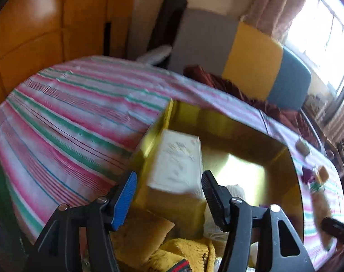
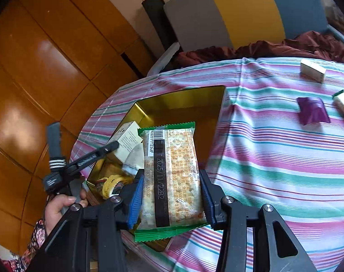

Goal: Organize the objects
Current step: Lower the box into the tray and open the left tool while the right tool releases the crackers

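The green-edged snack packet (image 2: 172, 179) sits low in the centre of the right wrist view, grasped across its width by the jaws of the right gripper (image 2: 170, 195) and held above the near end of the gold tin (image 2: 183, 99). This looks like the carrying step of packing loose items into the tin; the next move calls for lowering the packet over the bare floor at the tin's far end, clear of the white box (image 1: 176, 161) and the yellow cloth (image 1: 183, 249) already inside, before letting go. In the left wrist view the left gripper (image 1: 168, 195) hangs over the tin with jaws released, either side of the white box but not pressing on it. Towards the right of the right wrist view, a purple sachet (image 2: 312, 111) and a small cream box (image 2: 312, 70) wait on the striped desk (image 2: 274, 158). Beyond are a wooden wall (image 2: 47, 68), and a grey, yellow and blue chair back (image 2: 240, 13) at the upper right.
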The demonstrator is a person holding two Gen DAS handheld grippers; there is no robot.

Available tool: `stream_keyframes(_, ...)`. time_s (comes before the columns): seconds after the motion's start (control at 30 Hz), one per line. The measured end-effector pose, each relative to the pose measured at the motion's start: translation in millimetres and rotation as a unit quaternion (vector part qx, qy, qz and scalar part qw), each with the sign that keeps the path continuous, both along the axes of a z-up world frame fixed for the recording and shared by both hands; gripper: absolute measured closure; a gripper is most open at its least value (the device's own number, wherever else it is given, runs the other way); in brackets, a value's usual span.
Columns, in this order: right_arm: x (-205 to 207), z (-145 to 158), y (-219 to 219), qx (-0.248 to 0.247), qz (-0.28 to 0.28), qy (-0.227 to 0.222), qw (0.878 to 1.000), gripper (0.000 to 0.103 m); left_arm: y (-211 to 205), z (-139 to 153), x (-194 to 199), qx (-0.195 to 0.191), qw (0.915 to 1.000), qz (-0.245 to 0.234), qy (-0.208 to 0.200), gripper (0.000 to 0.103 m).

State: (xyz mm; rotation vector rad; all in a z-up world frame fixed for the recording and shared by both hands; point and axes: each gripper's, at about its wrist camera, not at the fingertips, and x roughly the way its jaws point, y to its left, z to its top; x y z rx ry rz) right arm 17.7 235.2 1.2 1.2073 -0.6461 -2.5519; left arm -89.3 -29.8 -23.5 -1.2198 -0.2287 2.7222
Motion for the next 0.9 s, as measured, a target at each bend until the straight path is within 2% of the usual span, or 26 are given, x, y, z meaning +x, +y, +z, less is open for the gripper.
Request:
stream_keyframes(0.1, -11, -3, -11, 0.011, 0.002, -0.007, 1.0, 0.057, -8, 12, 6, 0.016, 0.9995, 0.016, 0.02, 0.042)
stream_keyframes(0.37, -38, -10, -30, 0.019, -0.018, -0.021, 0.999, 0.057, -34, 33, 7, 0.076, 0.9946, 0.061, 0.036, 0.04)
stream_keyframes(0.9, -92, -31, -73, 0.093, -0.059, -0.041, 0.993, 0.057, -35, 37, 11, 0.093, 0.9936, 0.058, 0.029, 0.039)
